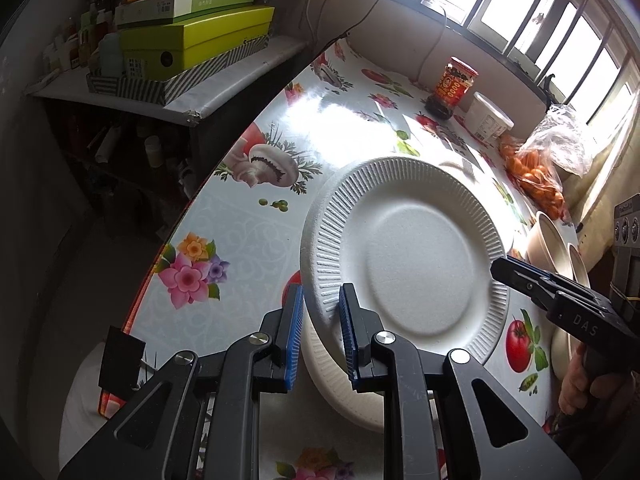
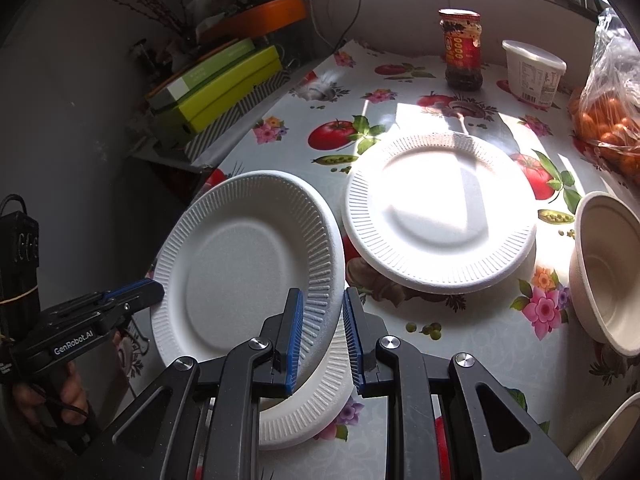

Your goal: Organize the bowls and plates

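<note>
1. Left wrist view: the left gripper (image 1: 320, 320) has its blue-padded fingers (image 1: 294, 332) clenched on the near rim of a white ribbed foam plate (image 1: 408, 264), which is tilted up off the desk (image 1: 240, 232). The right gripper (image 1: 500, 270) pinches the same plate at its opposite edge. Gripping both sides likely keeps the light, floppy plate steady while it is carried.

2. Under the held plate, in the same view, lies a second white foam plate (image 1: 340, 384) flat on the flowered tablecloth, probably the start of a stack or the plate it was lifted from; I cannot tell which.

3. Right wrist view: the right gripper (image 2: 320, 320) grasps the held plate's (image 2: 240, 264) rim, with the left gripper (image 2: 154, 290) on the far left edge and the lower plate (image 2: 304, 412) showing beneath.

4. Just right of it, a third white foam plate (image 2: 440, 208) sits in sunlight, one edge propped slightly. It looks the likeliest place to stack, and nothing lies between.

5. Further right stands a beige paper bowl (image 2: 608, 272) on its side, to be sorted separately.

6. Along the back are a red-labelled sauce jar (image 2: 460, 48), a white plastic tub (image 2: 532, 68) and a clear bag of small oranges (image 2: 612, 128), all well apart from the plates. Green boxes (image 2: 224, 88) crowd the shelf at left, near the held plate's path.
</note>
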The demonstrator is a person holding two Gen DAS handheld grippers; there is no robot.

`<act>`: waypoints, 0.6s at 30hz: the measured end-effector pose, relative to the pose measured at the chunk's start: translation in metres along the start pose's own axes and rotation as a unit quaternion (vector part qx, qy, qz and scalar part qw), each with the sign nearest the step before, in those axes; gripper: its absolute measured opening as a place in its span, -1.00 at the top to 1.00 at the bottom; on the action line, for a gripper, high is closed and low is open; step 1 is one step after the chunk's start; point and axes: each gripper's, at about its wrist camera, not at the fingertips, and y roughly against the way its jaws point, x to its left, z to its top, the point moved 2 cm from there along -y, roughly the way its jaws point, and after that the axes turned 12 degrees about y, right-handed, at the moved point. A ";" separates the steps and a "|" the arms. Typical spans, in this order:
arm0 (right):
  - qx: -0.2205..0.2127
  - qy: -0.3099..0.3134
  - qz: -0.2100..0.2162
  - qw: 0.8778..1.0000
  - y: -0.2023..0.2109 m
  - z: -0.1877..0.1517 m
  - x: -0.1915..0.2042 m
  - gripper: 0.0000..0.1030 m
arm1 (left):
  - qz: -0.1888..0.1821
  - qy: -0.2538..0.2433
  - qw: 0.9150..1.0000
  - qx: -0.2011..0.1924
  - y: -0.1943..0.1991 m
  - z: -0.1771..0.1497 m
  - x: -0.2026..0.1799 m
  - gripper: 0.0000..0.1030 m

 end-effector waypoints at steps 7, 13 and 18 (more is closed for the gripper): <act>0.008 -0.003 -0.002 1.000 0.002 -0.016 -0.001 0.61 | -0.001 0.000 1.000 0.012 -0.003 -0.014 0.000 0.62; 0.016 -0.013 0.001 1.000 -0.002 -0.027 -0.003 0.61 | -0.001 0.005 1.000 0.019 -0.005 -0.021 0.002 0.62; 0.022 -0.017 0.001 1.000 -0.005 -0.033 -0.003 0.61 | 0.003 0.004 1.000 0.024 -0.006 -0.025 0.002 0.62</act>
